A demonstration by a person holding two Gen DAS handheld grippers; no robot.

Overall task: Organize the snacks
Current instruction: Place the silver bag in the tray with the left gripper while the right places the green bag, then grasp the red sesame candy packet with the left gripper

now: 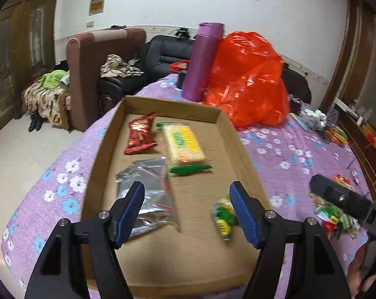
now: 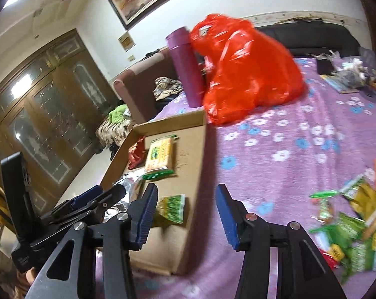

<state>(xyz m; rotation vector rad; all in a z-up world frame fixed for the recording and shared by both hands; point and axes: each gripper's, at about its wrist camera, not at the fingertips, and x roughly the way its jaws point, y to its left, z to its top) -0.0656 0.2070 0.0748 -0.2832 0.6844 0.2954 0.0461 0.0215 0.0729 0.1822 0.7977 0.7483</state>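
A shallow cardboard tray (image 1: 237, 144) (image 2: 160, 246) lies on the purple flowered cover. Inside it are a red packet (image 1: 139, 134) (image 2: 135, 154), a yellow cracker pack (image 1: 184, 142) (image 2: 160, 155), a silver foil bag (image 1: 148, 186) (image 2: 128, 182) and a small green-yellow packet (image 1: 223, 216) (image 2: 171, 208). My left gripper (image 1: 186, 186) (image 2: 100, 196) hovers open over the tray's near half, with nothing between its fingers. My right gripper (image 2: 186, 189) stands open and empty above the tray's right wall. A pile of loose green, yellow and red snack packets (image 2: 350, 226) (image 1: 335, 219) lies on the cover to the right.
An orange-red plastic bag (image 1: 247, 79) (image 2: 245, 74) and an upright purple cylinder (image 1: 203, 59) (image 2: 185, 67) stand behind the tray. More clutter (image 2: 352, 74) lies at the far right. The cover's left edge (image 1: 70, 154) drops to the floor, with sofas (image 1: 88, 74) beyond.
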